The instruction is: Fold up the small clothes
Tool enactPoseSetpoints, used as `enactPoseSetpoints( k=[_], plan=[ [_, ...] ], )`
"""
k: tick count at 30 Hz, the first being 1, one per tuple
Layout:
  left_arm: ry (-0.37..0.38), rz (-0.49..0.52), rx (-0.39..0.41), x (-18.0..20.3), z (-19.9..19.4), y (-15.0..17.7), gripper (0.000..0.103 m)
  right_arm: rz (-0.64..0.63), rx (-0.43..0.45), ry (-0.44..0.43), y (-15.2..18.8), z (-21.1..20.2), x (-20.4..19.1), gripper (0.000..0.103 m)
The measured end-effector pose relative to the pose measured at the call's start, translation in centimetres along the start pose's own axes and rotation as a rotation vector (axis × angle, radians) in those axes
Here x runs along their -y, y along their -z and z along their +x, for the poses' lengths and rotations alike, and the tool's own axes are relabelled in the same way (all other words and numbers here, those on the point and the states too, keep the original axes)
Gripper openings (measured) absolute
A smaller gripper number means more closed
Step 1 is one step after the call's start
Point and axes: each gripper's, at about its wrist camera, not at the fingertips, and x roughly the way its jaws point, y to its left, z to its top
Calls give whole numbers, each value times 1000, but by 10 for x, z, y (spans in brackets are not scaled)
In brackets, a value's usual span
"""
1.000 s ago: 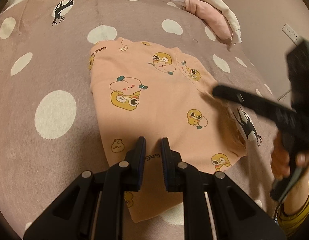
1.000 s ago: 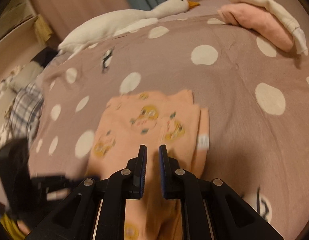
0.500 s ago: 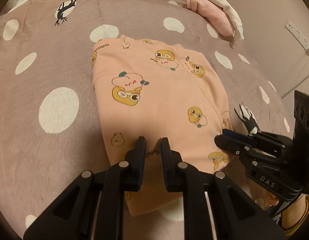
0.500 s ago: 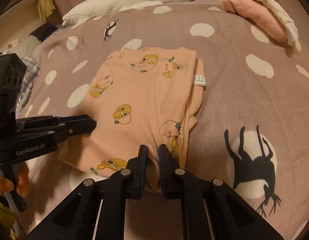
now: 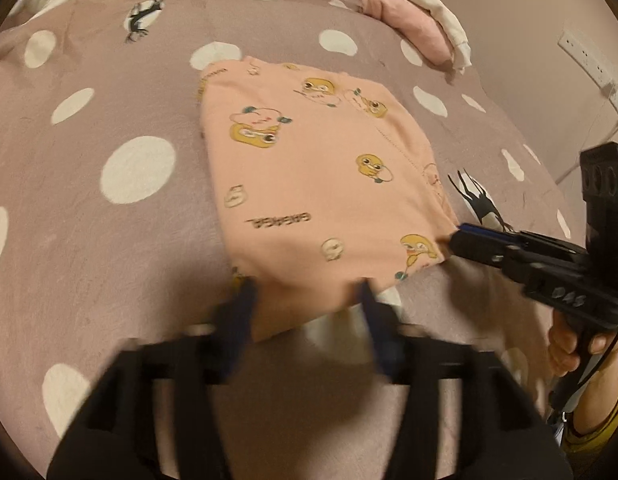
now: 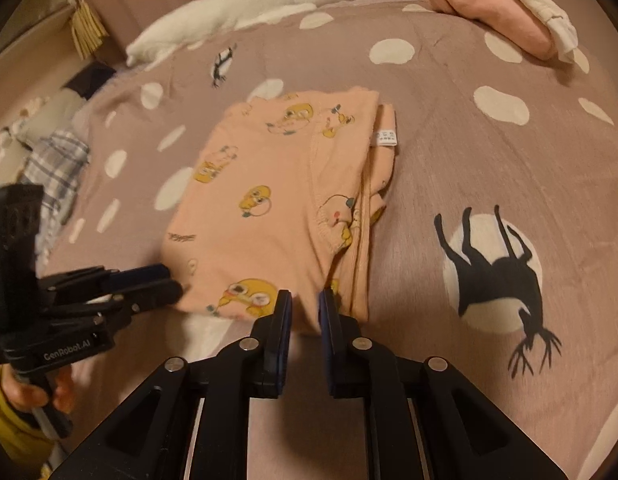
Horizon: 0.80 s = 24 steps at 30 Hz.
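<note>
A small peach garment with yellow duck prints (image 5: 309, 168) lies folded on the spotted bed; it also shows in the right wrist view (image 6: 277, 200). My left gripper (image 5: 305, 300) is open, its blurred fingers straddling the garment's near edge. In the right wrist view it (image 6: 165, 284) reaches the garment's near left corner. My right gripper (image 6: 303, 312) has its jaws nearly closed, with a narrow gap, at the garment's near right edge; whether cloth is pinched is unclear. In the left wrist view it (image 5: 455, 238) touches the garment's near right corner.
The mauve bedspread (image 5: 109, 220) has white dots and black animal prints. A stack of folded pink and cream clothes (image 6: 505, 8) lies at the far right. A white goose plush (image 6: 245, 12) lies along the far edge. Plaid cloth (image 6: 53, 172) lies off the left side.
My left gripper has opened wide and pulled back to the garment's near edge. My right gripper has moved to the garment's near right corner, its jaws opened slightly.
</note>
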Motion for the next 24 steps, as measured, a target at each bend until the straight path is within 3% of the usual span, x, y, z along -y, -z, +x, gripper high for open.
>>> enactPoseSetpoints(
  k=[3, 6, 9, 16, 24],
  plan=[
    [9, -47, -7, -13, -2, -1, 67, 73, 23, -37, -1, -9, 15, 46],
    [41, -124, -25, -30, 2, -5, 67, 155, 20, -59, -2, -9, 32, 47],
    [86, -188, -29, -44, 4, -12, 67, 247, 35, -135, -5, -9, 51, 54],
    [89, -225, -16, -48, 13, -38, 67, 383, 55, -249, -24, 8, 74, 54],
    [86, -205, -23, -40, 31, -57, 67, 363, 36, -269, -44, 28, 69, 54]
  ],
)
